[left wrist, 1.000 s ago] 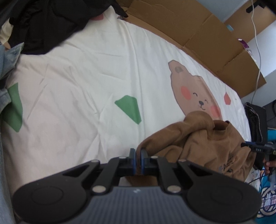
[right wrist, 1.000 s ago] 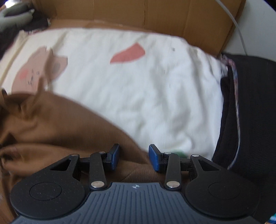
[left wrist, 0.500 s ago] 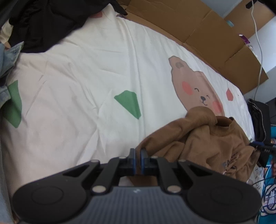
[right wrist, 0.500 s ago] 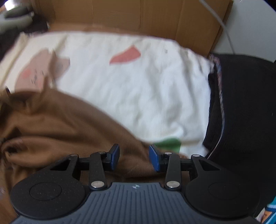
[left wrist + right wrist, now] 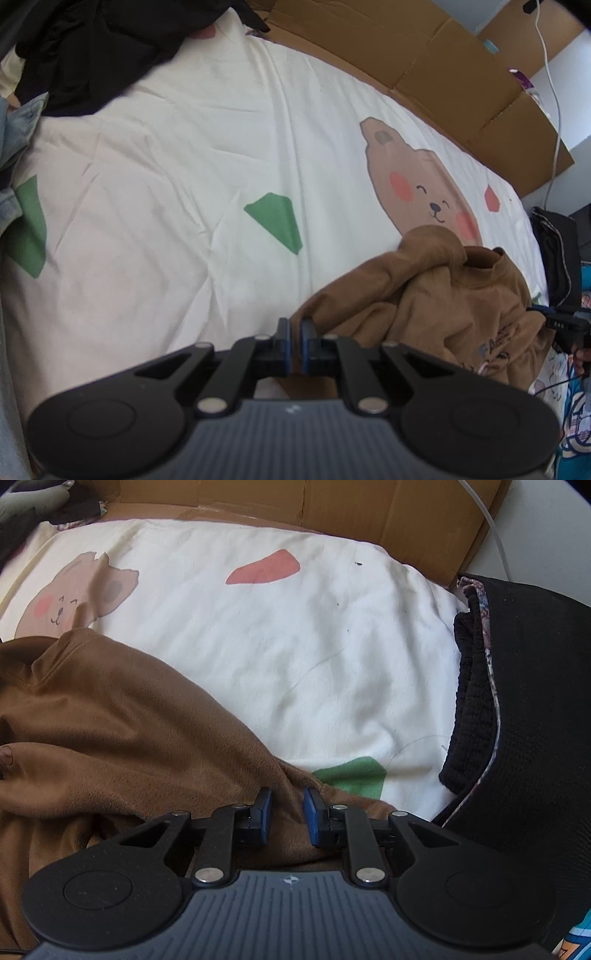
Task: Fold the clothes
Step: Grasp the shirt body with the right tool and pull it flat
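Since the earlier frame, right tongs [image 5: 287, 805] have narrowed around a brown sweatshirt [image 5: 436, 302] fold, pads apart. Left tongs [image 5: 294, 334] pinch its edge, lower centre. Sweatshirt lies on the bed sheet [image 5: 184, 147]; its print is unreadable.

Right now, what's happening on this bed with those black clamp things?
A person is folding a brown sweatshirt on a bear-print sheet with two handheld grippers. The left gripper is pinched shut on one edge; the right gripper straddles a fold of another edge, jaws apart. The sweatshirt lies crumpled, not yet folded.
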Demonstrator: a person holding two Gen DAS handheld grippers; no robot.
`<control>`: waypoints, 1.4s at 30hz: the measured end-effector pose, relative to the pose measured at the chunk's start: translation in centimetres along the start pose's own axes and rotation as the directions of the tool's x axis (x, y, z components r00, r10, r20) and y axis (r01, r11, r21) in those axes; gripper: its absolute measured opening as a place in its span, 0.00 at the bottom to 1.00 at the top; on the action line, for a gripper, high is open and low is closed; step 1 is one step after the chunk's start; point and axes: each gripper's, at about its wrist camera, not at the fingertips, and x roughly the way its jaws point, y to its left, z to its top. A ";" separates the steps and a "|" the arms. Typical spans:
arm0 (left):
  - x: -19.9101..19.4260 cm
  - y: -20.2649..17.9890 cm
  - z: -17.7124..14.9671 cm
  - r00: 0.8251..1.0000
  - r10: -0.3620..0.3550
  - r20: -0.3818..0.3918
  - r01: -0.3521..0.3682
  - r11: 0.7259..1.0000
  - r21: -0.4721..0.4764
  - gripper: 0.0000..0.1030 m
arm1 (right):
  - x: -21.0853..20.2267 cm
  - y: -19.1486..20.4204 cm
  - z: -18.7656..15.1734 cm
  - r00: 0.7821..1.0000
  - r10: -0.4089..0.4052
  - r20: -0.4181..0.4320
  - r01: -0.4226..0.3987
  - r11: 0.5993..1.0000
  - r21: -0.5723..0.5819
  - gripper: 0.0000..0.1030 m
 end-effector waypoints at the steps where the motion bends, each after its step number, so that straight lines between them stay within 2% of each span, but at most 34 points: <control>1: 0.1 -0.1 0.0 1.000 0.004 -0.003 -0.004 1.000 0.008 0.06 | 0.1 0.2 0.0 1.000 -0.003 0.000 0.003 1.000 -0.012 0.22; 2: 0.1 -0.3 0.1 1.000 0.013 0.001 -0.013 1.000 0.025 0.05 | 0.1 0.3 0.1 1.000 0.000 0.000 0.000 0.999 -0.033 0.17; 3: 0.0 -0.5 0.2 1.000 0.023 0.007 -0.023 0.999 0.045 0.05 | 0.0 0.6 0.2 1.000 -0.001 0.002 0.001 0.998 -0.061 0.05; 4: -0.4 -0.7 0.4 0.999 0.030 0.021 -0.031 0.998 0.062 0.05 | -0.2 0.9 0.4 1.000 -0.003 0.004 0.003 0.996 -0.090 0.00; 9: -2.9 -1.0 2.5 0.994 0.046 0.102 -0.059 0.991 0.119 0.04 | -2.9 1.4 2.5 0.992 -0.059 0.111 0.077 0.984 -0.162 0.00; 13: -4.7 -1.4 5.3 0.984 0.068 0.162 -0.097 0.979 0.178 0.04 | -4.6 1.5 5.2 0.982 -0.064 0.176 0.099 0.975 -0.198 0.00; 19: -6.6 -2.2 10.2 0.955 0.098 0.280 -0.162 0.963 0.216 0.04 | -5.5 1.9 9.3 0.961 -0.088 0.263 0.153 0.959 -0.237 0.00; 22: -6.7 -2.4 11.9 0.938 0.120 0.325 -0.201 0.952 0.229 0.04 | -5.1 1.7 10.9 0.951 -0.118 0.285 0.180 0.963 -0.202 0.00; 25: -4.9 -1.9 12.6 0.940 0.137 0.312 -0.216 0.948 0.234 0.04 | -3.8 1.4 11.5 0.959 -0.107 0.264 0.154 0.974 -0.165 0.00; 31: -1.4 -0.6 11.3 0.956 0.175 0.237 -0.229 0.946 0.229 0.04 | -1.5 2.0 10.5 0.980 -0.053 0.193 0.072 0.993 -0.092 0.01; 32: -1.2 -0.4 11.1 0.957 0.178 0.228 -0.229 0.947 0.225 0.04 | -1.3 1.9 10.4 0.981 -0.051 0.188 0.065 0.995 -0.072 0.02; 33: -0.9 -0.2 10.8 0.959 0.181 0.220 -0.230 0.948 0.222 0.04 | -1.2 1.9 10.2 0.982 -0.047 0.184 0.058 0.997 -0.051 0.08; 34: -0.7 0.0 10.6 0.960 0.184 0.212 -0.230 0.948 0.219 0.04 | -1.1 1.8 10.2 0.982 -0.042 0.182 0.047 0.999 -0.021 0.27; 36: -0.3 0.3 10.3 0.962 0.186 0.200 -0.228 0.950 0.213 0.04 | -1.1 1.5 10.0 0.982 -0.023 0.185 0.016 0.999 0.038 0.48; 38: -0.1 0.5 10.0 0.963 0.186 0.195 -0.227 0.950 0.215 0.04 | -0.8 2.1 9.7 0.983 0.001 0.185 -0.005 1.000 0.022 0.48; 39: 0.0 0.5 9.9 0.963 0.186 0.193 -0.227 0.949 0.219 0.04 | -0.6 2.5 9.6 0.984 0.009 0.178 -0.010 1.000 0.005 0.47; 41: 0.1 0.5 9.7 0.964 0.186 0.190 -0.226 0.949 0.221 0.04 | 0.0 3.3 9.1 0.988 0.033 0.151 -0.029 0.999 -0.029 0.21; 42: 0.1 0.5 9.6 0.964 0.185 0.188 -0.226 0.948 0.223 0.05 | 0.3 3.7 8.8 0.990 0.042 0.134 -0.036 0.998 -0.043 0.04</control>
